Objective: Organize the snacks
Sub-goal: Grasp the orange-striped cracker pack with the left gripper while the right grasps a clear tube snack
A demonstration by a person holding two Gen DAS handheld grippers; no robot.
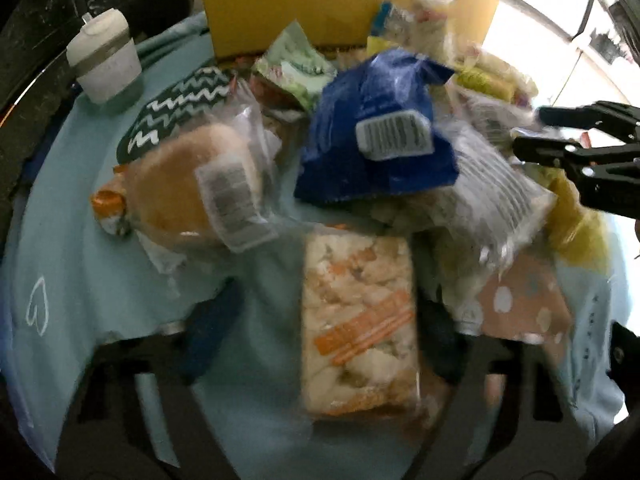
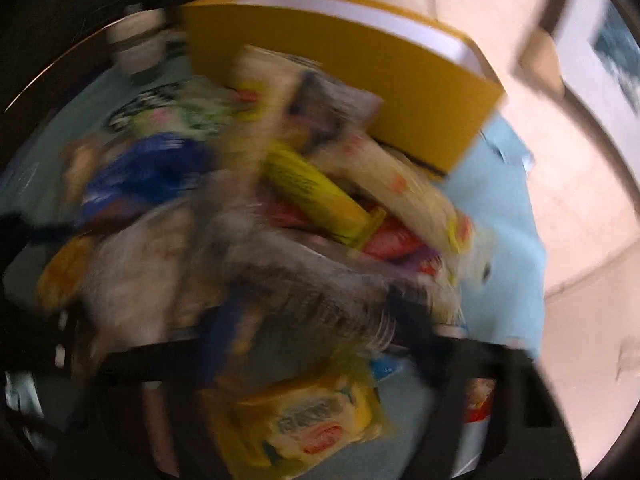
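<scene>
my left gripper [image 1: 320, 344] straddles the orange-striped snack packet [image 1: 358, 320] on the blue cloth [image 1: 72, 240], fingers half spread; contact unclear. my right gripper [image 2: 316, 344]: view smeared, fingers clenched, on what i cannot tell. snack pile [image 1: 380, 128] before the yellow box [image 1: 280, 12].

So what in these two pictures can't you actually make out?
- Printing on the yellow snack packet: right wrist view, motion blur.
- Inside of the yellow box: left wrist view, its front wall and the heaped snacks hide it.
- Barcode digits on the blue bag: left wrist view, blurred and small.
- Right gripper: cut off by the right edge.
</scene>
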